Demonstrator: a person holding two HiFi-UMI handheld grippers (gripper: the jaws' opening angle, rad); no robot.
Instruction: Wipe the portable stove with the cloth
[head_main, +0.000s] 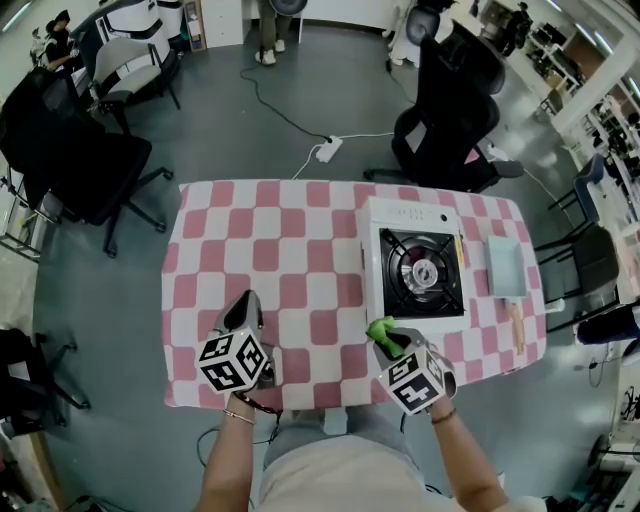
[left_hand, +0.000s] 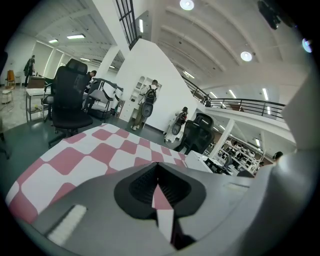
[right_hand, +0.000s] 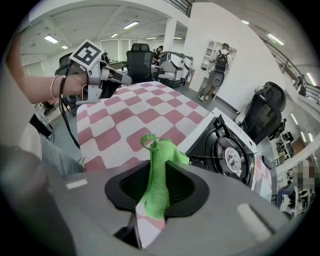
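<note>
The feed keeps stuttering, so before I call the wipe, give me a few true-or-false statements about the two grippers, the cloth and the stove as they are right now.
1. The right gripper is shut on the green cloth. True.
2. The left gripper holds a second cloth. False: its jaws are together with nothing between them.
3. The cloth lies spread over the burner. False: it stands pinched in the right gripper by the near left corner of the portable stove, and the burner is bare.
4. The stove stands on the right part of the checked table in the head view. True.
5. The left gripper rests on the stove. False: it is over the table's near left part, well apart from the stove.
</note>
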